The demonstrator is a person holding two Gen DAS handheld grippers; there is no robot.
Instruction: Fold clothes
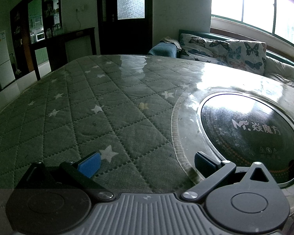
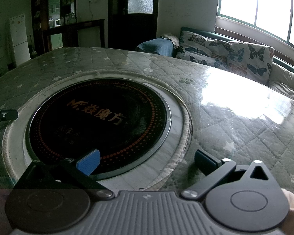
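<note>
Hovering w/ both grippers spread wide, we're holding nothing. No clothes are showing in either view, so position and long axis can't be told. Our left gripper (image 1: 147, 163) is hanging over the quilted star-print table cover (image 1: 100, 105); our right gripper (image 2: 147, 161) is sitting at the round black cooktop (image 2: 100, 123) edge.

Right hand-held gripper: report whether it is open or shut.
Open. The right hand-held gripper has its blue-padded fingers spread wide apart, nothing between them, over the round black cooktop set into the table.
</note>
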